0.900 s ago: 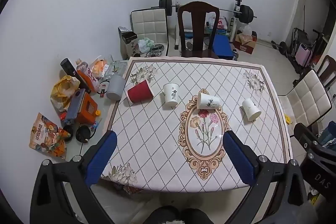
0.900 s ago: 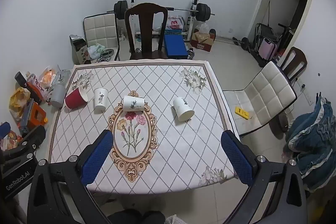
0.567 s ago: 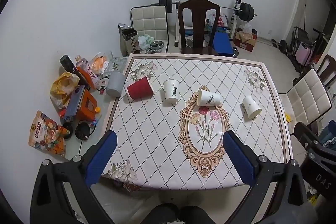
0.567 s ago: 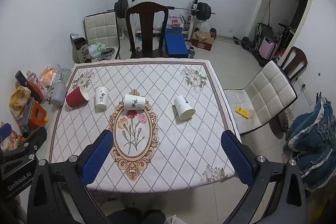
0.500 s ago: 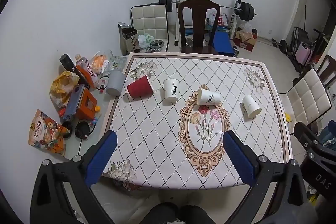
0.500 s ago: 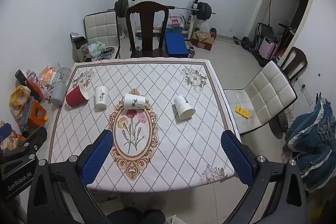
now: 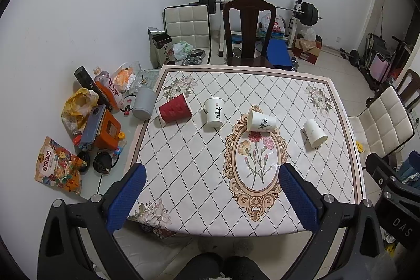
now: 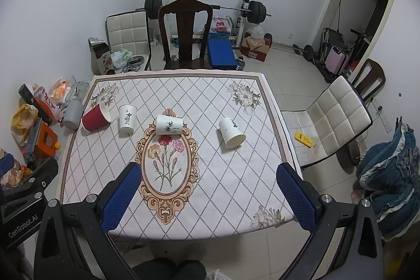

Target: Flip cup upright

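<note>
Several paper cups lie on their sides in a row across the far half of the table (image 7: 183, 175): a red ribbed cup (image 7: 174, 111) at the left, a white cup with black writing (image 7: 215, 112), a white cup with a plant print (image 7: 261, 121), and a plain white cup (image 7: 315, 133) at the right. In the right wrist view they are the red cup (image 8: 95, 117), written cup (image 8: 127, 118), plant cup (image 8: 168, 125) and plain cup (image 8: 232, 132). My left gripper (image 7: 210, 192) and right gripper (image 8: 208, 190) are open and empty, held high above the table's near edge.
A dark wooden chair (image 7: 248, 30) stands at the table's far side, a white padded chair (image 8: 333, 120) at the right. Bags, boxes and a grey bin (image 7: 143, 103) clutter the floor at the left. Weights (image 8: 204, 7) stand by the back wall.
Both grippers have drawn back slightly, so the table sits a little farther in view. The cups have not moved. Both grippers stay open.
</note>
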Action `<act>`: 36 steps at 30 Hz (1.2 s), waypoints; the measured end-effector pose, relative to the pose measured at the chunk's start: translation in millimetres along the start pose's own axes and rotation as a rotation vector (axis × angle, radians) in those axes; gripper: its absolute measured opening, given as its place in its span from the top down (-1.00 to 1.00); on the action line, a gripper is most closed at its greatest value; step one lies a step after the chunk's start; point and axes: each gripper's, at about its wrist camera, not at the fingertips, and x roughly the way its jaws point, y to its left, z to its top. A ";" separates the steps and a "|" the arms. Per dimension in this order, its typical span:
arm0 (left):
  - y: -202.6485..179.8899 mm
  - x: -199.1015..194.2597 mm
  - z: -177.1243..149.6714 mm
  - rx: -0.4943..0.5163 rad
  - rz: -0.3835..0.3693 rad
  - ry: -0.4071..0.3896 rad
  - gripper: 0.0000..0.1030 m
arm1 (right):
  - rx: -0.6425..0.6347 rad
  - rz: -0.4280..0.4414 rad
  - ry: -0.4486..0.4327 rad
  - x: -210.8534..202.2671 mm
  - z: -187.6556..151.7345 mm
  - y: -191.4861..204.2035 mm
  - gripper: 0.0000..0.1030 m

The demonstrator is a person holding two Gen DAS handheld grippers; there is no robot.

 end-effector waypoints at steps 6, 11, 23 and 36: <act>0.2 -0.4 2.3 0.001 0.000 0.002 -1.00 | -0.001 -0.005 0.004 3.5 -2.5 1.8 -1.00; 0.3 -0.9 3.8 -0.002 -0.001 0.005 -1.00 | 0.000 -0.004 0.003 3.3 -3.6 0.1 -1.00; -1.0 -2.2 4.2 -0.002 0.000 0.004 -1.00 | -0.003 -0.003 0.005 1.8 -2.1 -0.4 -1.00; -0.9 -2.2 3.9 0.000 -0.001 0.001 -1.00 | 0.000 -0.003 0.002 6.6 -5.1 3.8 -1.00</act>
